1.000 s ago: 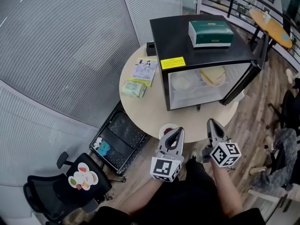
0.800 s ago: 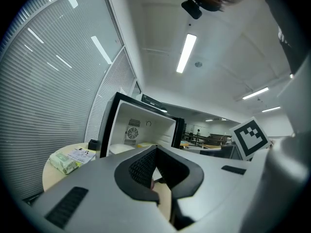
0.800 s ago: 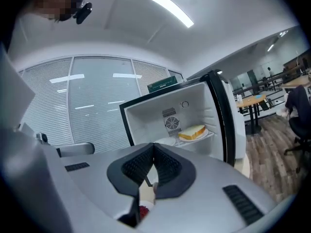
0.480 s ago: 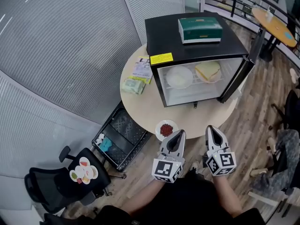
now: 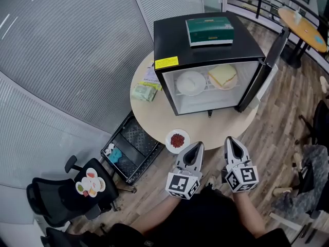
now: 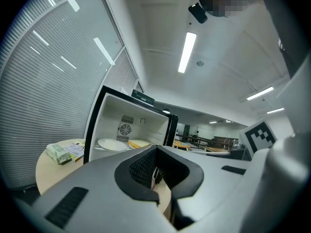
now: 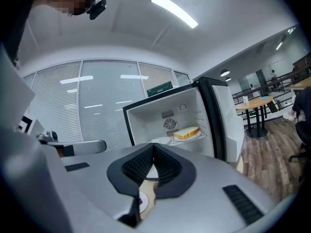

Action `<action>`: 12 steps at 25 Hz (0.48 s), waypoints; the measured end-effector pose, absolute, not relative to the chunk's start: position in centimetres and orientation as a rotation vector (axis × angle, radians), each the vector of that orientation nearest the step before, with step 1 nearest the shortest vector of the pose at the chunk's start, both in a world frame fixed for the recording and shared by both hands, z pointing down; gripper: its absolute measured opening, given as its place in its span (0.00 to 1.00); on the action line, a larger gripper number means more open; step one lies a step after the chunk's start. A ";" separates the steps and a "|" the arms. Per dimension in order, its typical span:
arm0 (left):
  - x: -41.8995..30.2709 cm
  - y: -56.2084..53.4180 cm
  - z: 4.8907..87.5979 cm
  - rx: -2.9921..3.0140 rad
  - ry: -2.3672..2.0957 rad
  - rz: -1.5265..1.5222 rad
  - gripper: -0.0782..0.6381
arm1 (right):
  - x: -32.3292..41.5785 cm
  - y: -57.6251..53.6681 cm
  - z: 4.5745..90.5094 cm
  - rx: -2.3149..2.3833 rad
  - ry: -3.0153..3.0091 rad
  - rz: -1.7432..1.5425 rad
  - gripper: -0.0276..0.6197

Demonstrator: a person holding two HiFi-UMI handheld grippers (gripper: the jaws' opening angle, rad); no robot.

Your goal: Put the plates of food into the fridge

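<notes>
A black mini fridge (image 5: 205,48) stands open on a round beige table (image 5: 149,112), its door (image 5: 267,68) swung to the right. On its shelf sit a white plate (image 5: 190,82) and a plate with a sandwich (image 5: 222,76). A small plate of red food (image 5: 178,140) rests at the table's near edge. My left gripper (image 5: 196,147) is shut and empty, just off that edge, right of the red-food plate. My right gripper (image 5: 230,142) is shut and empty beside it. In the left gripper view the fridge (image 6: 131,125) shows ahead; in the right gripper view the sandwich (image 7: 187,133) is visible inside.
A green box (image 5: 209,31) lies on the fridge top. A green packet (image 5: 140,92) and a leaflet (image 5: 150,76) lie on the table's left. A black tray cart (image 5: 131,148) and an office chair (image 5: 72,194) stand on the floor at left. Another round table (image 5: 303,30) is at far right.
Both grippers have drawn back from the table toward me, still shut. The plate of red food, earlier half hidden by the left gripper, now lies fully in view.
</notes>
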State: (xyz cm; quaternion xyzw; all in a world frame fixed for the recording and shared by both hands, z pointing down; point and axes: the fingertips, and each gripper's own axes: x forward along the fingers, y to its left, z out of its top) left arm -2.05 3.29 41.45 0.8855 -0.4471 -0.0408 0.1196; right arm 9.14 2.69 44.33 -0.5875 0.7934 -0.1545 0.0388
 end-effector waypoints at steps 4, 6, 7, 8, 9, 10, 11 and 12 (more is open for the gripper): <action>-1.5 3.5 41.4 2.580 -1.318 -0.135 0.12 | 9.8 3.2 44.7 -1.790 2.441 -0.485 0.06; -1.4 3.6 41.6 2.574 -1.321 -0.136 0.12 | 10.1 3.3 44.7 -1.786 2.448 -0.475 0.06; -1.4 3.6 41.6 2.572 -1.322 -0.140 0.12 | 10.1 3.3 44.8 -1.781 2.453 -0.471 0.06; -1.3 3.7 41.6 2.569 -1.323 -0.144 0.12 | 10.0 3.4 44.8 -1.773 2.462 -0.470 0.06; -1.2 3.8 41.7 2.561 -1.322 -0.151 0.12 | 10.0 3.4 45.0 -1.763 2.473 -0.471 0.06; -1.2 3.8 41.9 2.539 -1.318 -0.164 0.12 | 10.0 3.5 45.1 -1.752 2.484 -0.475 0.06; -1.3 3.8 42.4 2.494 -1.308 -0.189 0.12 | 10.0 3.6 45.2 -1.739 2.495 -0.481 0.06; -1.8 3.8 43.2 2.421 -1.295 -0.224 0.12 | 10.1 3.7 45.3 -1.726 2.504 -0.488 0.06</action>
